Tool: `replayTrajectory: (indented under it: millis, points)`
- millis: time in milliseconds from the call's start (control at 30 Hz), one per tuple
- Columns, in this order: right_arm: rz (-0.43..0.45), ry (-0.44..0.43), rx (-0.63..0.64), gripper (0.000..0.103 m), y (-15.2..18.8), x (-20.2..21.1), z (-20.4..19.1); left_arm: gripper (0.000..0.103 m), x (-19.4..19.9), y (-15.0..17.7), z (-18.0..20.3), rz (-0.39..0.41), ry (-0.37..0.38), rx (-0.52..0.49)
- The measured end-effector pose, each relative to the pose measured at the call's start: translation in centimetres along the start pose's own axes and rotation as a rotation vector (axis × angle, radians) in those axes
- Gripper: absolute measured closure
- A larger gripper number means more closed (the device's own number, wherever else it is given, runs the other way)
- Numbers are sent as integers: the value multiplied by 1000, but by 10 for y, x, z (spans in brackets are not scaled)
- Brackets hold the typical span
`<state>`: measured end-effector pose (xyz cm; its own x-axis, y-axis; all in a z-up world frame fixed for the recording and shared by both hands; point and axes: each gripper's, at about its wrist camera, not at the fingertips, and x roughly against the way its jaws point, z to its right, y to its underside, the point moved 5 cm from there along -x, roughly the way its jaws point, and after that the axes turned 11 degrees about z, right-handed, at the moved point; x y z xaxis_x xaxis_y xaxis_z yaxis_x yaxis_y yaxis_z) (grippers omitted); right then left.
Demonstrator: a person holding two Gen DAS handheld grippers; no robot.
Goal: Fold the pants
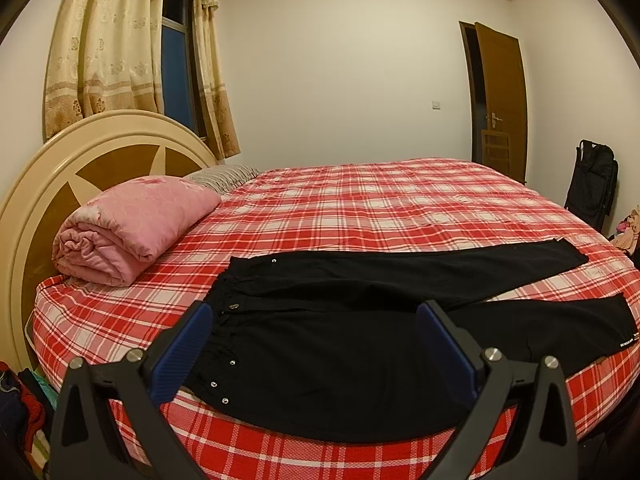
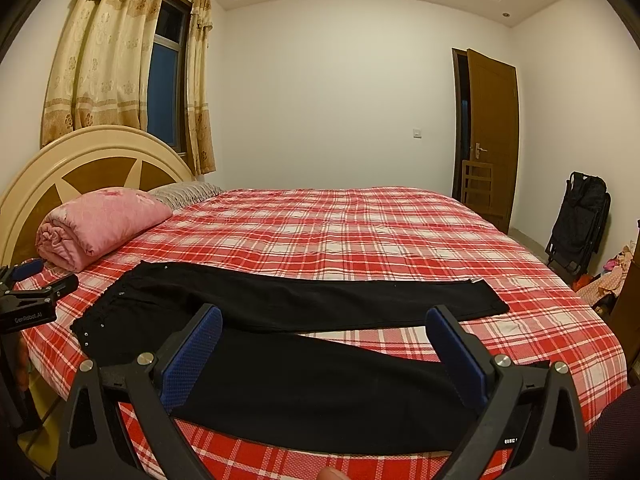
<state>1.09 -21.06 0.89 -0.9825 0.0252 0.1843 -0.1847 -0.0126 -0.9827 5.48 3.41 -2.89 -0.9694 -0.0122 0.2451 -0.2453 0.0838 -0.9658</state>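
Note:
Black pants [image 1: 340,320] lie spread flat on the red plaid bed [image 1: 360,208], waistband toward the left, both legs running right and slightly apart. My left gripper [image 1: 314,316] hovers open over the waist and hip area, blue pads wide apart, nothing between them. In the right wrist view the same pants [image 2: 312,384] lie across the near bed edge, and my right gripper [image 2: 324,320] stands open above the near leg. The left gripper [image 2: 32,284] shows at the far left edge of that view, beside the waistband.
A rolled pink quilt [image 1: 132,228] and striped pillow [image 1: 224,176] sit by the round headboard [image 1: 80,168]. A brown door [image 1: 500,100] and a black folded stroller [image 1: 592,184] stand at the right. Clothes lie on the floor at both sides.

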Motion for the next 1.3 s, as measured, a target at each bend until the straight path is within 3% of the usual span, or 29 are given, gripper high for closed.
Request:
replayTrajectory:
  millis: [700,867,1067,1300]
  points:
    - [-41,-33,14,1,16,-10,-1,0,-4,4,3,-18,-4,-7]
    - [-81,-17,9,1,29,-26,10,0,-20,12,-5,-56,-1,-9]
    - [-156,35,-14,1,50,-52,40,0,-73,28,-45,-158,-8,-16]
    - [-228,41,-40,1,60,-87,82,0,-167,27,-121,-269,-49,-5]
